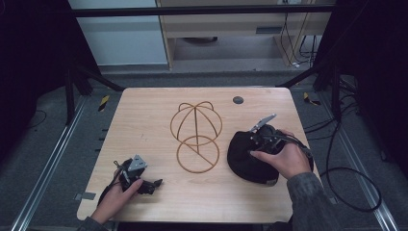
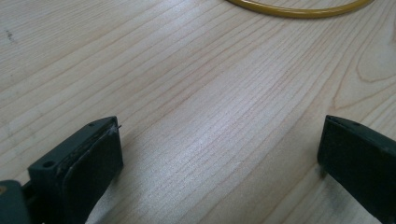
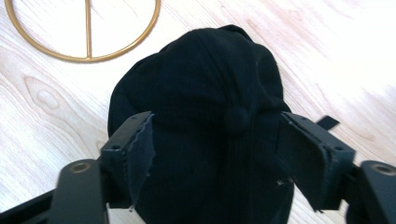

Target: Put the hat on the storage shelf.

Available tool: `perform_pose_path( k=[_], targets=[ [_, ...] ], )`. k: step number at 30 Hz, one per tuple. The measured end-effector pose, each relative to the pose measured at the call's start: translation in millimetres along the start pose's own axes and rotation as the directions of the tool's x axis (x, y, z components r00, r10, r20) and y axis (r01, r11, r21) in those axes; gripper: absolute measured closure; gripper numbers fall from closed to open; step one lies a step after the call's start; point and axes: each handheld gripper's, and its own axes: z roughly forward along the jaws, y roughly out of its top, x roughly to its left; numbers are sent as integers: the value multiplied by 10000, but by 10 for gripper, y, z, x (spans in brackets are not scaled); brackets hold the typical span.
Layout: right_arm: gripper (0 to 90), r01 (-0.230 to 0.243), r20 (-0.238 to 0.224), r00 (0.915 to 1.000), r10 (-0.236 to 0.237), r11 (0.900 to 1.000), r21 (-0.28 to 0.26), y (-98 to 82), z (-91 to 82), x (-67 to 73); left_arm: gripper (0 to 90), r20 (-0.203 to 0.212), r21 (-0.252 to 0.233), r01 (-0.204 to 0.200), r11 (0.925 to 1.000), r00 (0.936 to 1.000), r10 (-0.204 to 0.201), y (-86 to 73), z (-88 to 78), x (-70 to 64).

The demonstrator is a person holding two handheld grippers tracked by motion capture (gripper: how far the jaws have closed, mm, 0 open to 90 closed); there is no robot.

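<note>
Black cloth fills the space between the jaws of the right gripper (image 3: 217, 154): in the right gripper view they stand on either side of the crown of a black cap (image 3: 201, 93), with the cap's top button between them. Whether the pads press the cloth or only flank it cannot be told, so the grip stays uncertain. In the high view the right gripper (image 1: 262, 139) sits over the cap (image 1: 245, 161) at the right part of the wooden table (image 1: 144, 115), with the person's right hand (image 1: 284, 159) laid over its top. Just beside the cap, toward the table's middle, lies a gold wire stand (image 1: 196, 137) made of a flat ring and a domed cage of hoops.

The left gripper (image 1: 153, 184) rests near the table's front left edge in the left hand (image 1: 115, 197). In the left gripper view its jaws are spread wide over bare wood, with nothing between them.
</note>
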Motion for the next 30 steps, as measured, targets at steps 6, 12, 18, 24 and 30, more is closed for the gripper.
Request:
perform_pose_path(
  k=[6,12,18,24,30],
  targets=[
    [429,0,-199,9998,16,9968,795,109,187,-63,0,-1,-2,2,10000,10000,-2,0,0,0],
    [583,-132,-309,9994,161,9954,944,115,250,-150,0,5,10,-19,10000,10000,19,2,1,-1],
    [746,-22,-533,9985,81,9940,1095,95,304,-205,0,18,13,-26,10000,10000,26,3,1,-2],
    [766,-246,-649,9975,273,9988,427,44,145,-222,0,17,8,-25,10000,10000,25,3,2,-2],
    [768,-832,-935,9931,712,9878,-1315,-43,-258,-254,0,16,12,-31,10000,10000,31,2,1,-4]
  ],
)
